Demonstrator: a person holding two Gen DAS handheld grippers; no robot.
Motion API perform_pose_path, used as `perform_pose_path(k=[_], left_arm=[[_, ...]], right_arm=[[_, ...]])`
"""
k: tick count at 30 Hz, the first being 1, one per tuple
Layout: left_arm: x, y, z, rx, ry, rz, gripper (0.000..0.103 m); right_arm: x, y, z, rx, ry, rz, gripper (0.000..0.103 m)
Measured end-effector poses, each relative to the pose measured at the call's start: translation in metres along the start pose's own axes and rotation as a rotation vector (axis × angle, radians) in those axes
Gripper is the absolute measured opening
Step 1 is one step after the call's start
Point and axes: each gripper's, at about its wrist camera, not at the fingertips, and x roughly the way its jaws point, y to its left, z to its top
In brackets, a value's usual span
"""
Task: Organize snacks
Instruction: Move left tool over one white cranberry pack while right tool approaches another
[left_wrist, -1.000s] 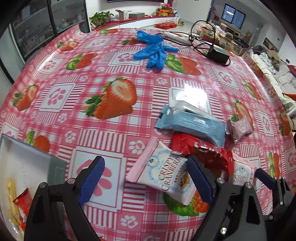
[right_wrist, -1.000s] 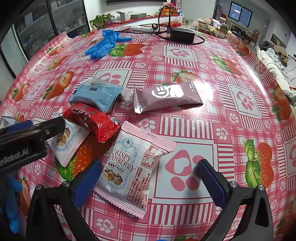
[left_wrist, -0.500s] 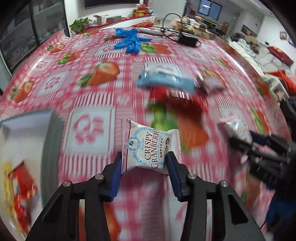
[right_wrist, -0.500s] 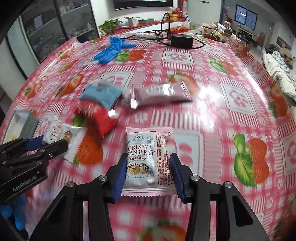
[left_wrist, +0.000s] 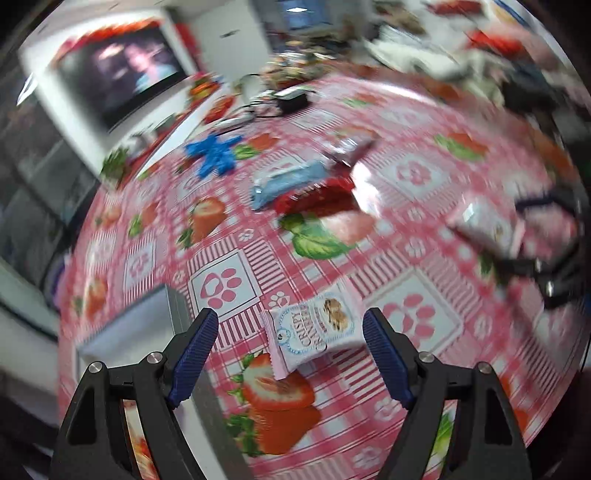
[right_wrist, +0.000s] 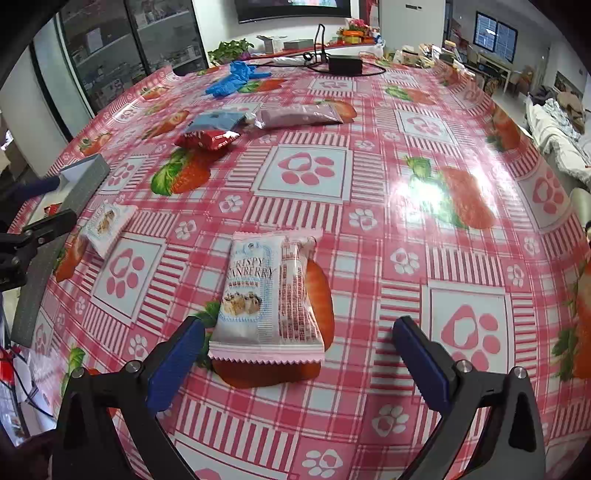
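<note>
My left gripper (left_wrist: 291, 350) is open; a white-and-pink Crispy Cranberry packet (left_wrist: 314, 328) lies loose on the tablecloth between its fingers. My right gripper (right_wrist: 299, 363) is open, with a second Crispy Cranberry packet (right_wrist: 267, 295) lying flat between its fingers. The first packet also shows in the right wrist view (right_wrist: 107, 223), beside the grey bin (right_wrist: 51, 236). A red packet (right_wrist: 207, 139), a blue packet (right_wrist: 216, 121) and a mauve packet (right_wrist: 299, 114) lie further back.
The grey bin (left_wrist: 147, 325) stands at the table's left edge with snacks inside. Blue gloves (right_wrist: 236, 77), a black power adapter (right_wrist: 345, 63) and cables lie at the far end. The left wrist view is motion-blurred.
Both grippers have opened and let go of their Crispy Cranberry packets, which now lie on the table nearer the front. The left gripper swung left toward the bin.
</note>
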Motion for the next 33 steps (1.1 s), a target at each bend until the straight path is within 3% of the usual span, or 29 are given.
perform_pose_path(k=[2, 5, 8, 9, 10, 13, 16, 20, 25, 28, 30, 33], left_arm=[[0.008, -0.009, -0.004, 0.109, 0.015, 0.018, 0.084], [0.019, -0.02, -0.013, 0.233, 0.046, 0.004, 0.084], [0.031, -0.03, -0.017, 0.323, 0.059, -0.004, 0.084], [0.031, -0.029, -0.014, 0.322, 0.017, -0.006, 0.085], [0.036, -0.028, -0.01, 0.314, 0.026, -0.006, 0.085], [0.05, -0.017, 0.005, 0.194, 0.044, -0.02, 0.085], [0.061, 0.0, 0.012, -0.014, 0.091, -0.067, 0.085], [0.068, 0.024, 0.0, -0.339, 0.151, -0.18, 0.075], [0.057, 0.013, -0.01, -0.343, 0.097, -0.064, 0.084], [0.06, 0.018, -0.012, -0.382, 0.101, -0.083, 0.085], [0.063, 0.023, -0.012, -0.448, 0.11, -0.091, 0.085], [0.058, 0.014, -0.012, -0.487, 0.096, -0.05, 0.076]], right_arm=[[0.001, 0.007, -0.003, -0.035, -0.008, -0.044, 0.103], [0.0, 0.005, -0.009, -0.029, -0.036, -0.041, 0.103], [-0.001, 0.004, -0.012, -0.032, -0.053, -0.038, 0.103], [0.0, 0.005, -0.012, -0.032, -0.058, -0.038, 0.103], [0.0, 0.005, -0.012, -0.032, -0.061, -0.038, 0.103], [0.0, 0.005, -0.012, -0.032, -0.062, -0.038, 0.103], [0.001, 0.004, -0.011, -0.032, -0.063, -0.038, 0.103], [0.001, 0.004, -0.011, -0.032, -0.063, -0.038, 0.103], [0.001, 0.004, -0.01, -0.03, -0.044, -0.039, 0.103], [0.005, 0.004, 0.001, -0.003, 0.022, -0.049, 0.103], [0.009, 0.004, 0.011, 0.038, 0.057, -0.062, 0.103], [0.017, 0.009, 0.027, 0.076, 0.076, -0.06, 0.103]])
